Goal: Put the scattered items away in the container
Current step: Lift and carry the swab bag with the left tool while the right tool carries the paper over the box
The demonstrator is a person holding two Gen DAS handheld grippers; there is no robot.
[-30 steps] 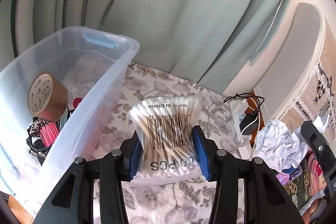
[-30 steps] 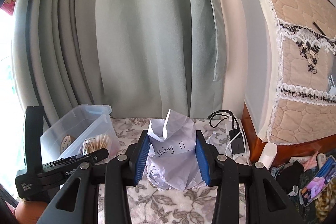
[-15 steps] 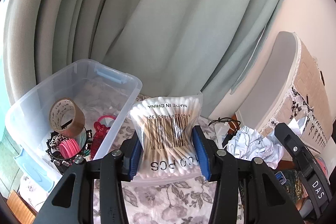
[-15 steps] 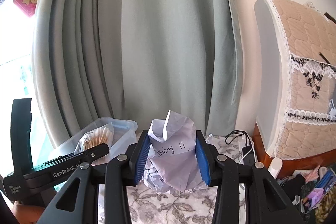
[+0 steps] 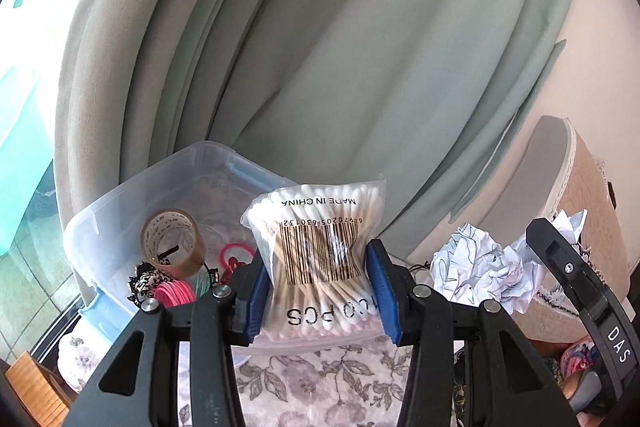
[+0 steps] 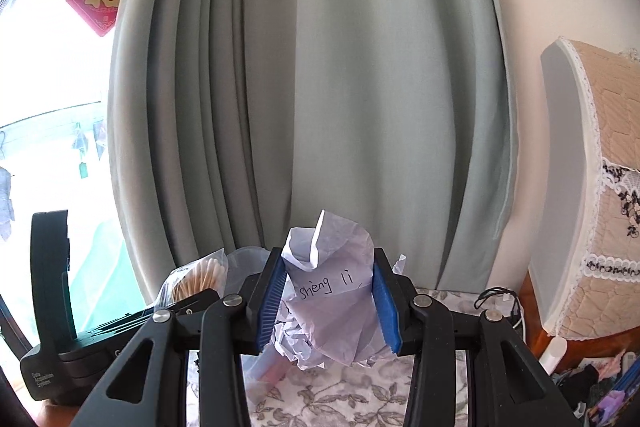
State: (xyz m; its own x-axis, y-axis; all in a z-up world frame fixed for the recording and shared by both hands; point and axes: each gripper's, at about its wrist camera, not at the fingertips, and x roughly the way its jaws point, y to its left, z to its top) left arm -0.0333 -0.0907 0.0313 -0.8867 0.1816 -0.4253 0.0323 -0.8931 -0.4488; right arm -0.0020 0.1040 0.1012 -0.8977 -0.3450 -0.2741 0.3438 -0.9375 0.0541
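The clear plastic container (image 5: 120,203) stands at the far left on the flowered counter (image 5: 312,379). It already holds a roll of brown tape (image 5: 170,243), pink rings (image 5: 174,293) and some other small things. Two items are not inside yet. The left gripper (image 5: 320,291) is closed on a bag of cotton swabs (image 5: 316,251), raised just beside the container's right wall. The right gripper (image 6: 326,303) is closed on a crumpled paper (image 6: 328,291), held above the counter. The bag reads "MADE IN CHINA" and "PCS" with a barcode; the paper has "shèng lì" in handwriting.
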